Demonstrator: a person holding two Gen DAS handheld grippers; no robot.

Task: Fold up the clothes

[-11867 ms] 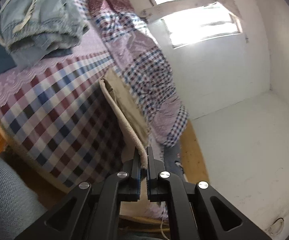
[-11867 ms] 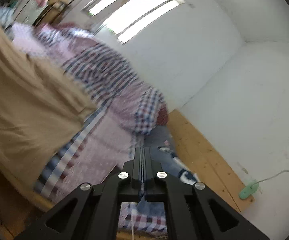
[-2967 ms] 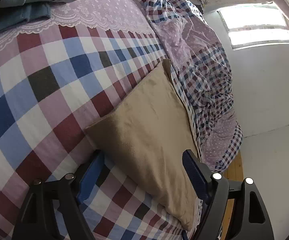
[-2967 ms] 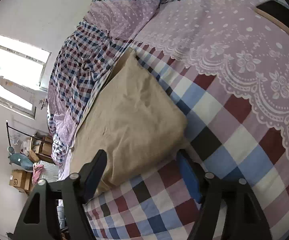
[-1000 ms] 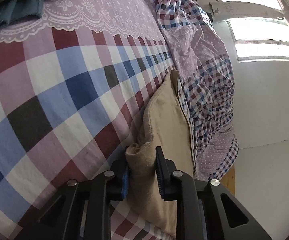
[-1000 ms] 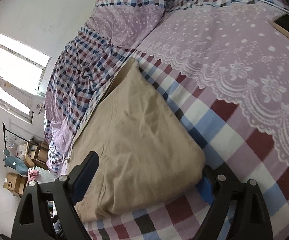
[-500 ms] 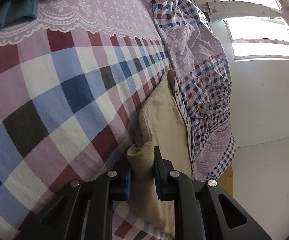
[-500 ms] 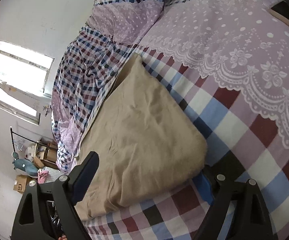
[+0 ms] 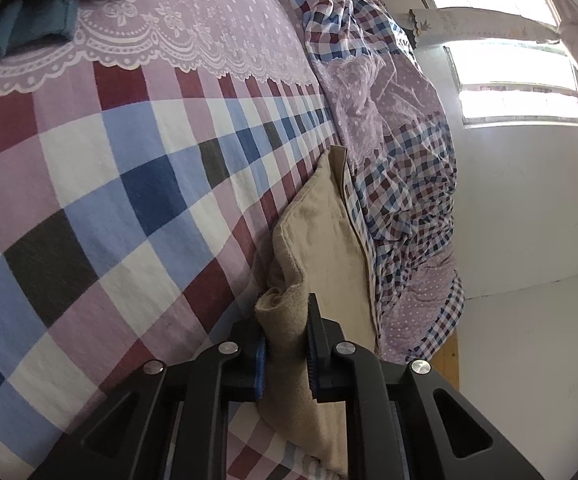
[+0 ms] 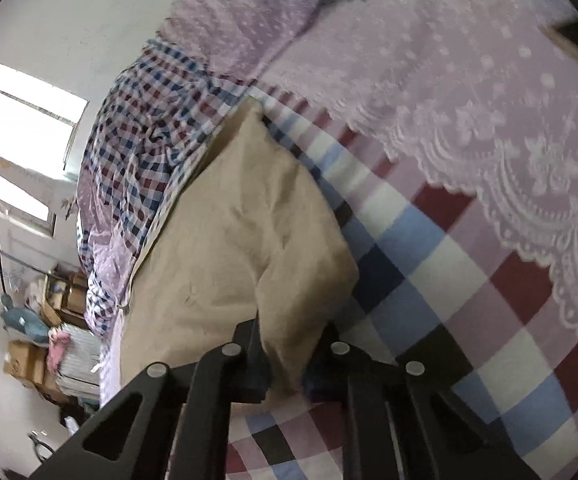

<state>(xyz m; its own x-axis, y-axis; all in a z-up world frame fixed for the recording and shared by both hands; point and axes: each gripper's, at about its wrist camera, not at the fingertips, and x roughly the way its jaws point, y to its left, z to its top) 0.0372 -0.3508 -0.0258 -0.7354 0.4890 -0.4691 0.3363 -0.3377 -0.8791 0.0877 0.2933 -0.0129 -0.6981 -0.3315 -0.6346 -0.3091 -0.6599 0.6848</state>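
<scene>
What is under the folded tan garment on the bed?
The tan garment lies on the checked bedsheet, beside the rumpled checked quilt. Whatever lies beneath its middle is covered. Both grippers, left and right, pinch its near corners.

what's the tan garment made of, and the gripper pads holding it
Tan garment: seemingly a soft, matte woven or brushed cloth, maybe cotton; it bunches thickly without shine. Left gripper pads: blue, ribbed, likely rubber or soft plastic, set on black, matte, hard plastic fingers.
</scene>
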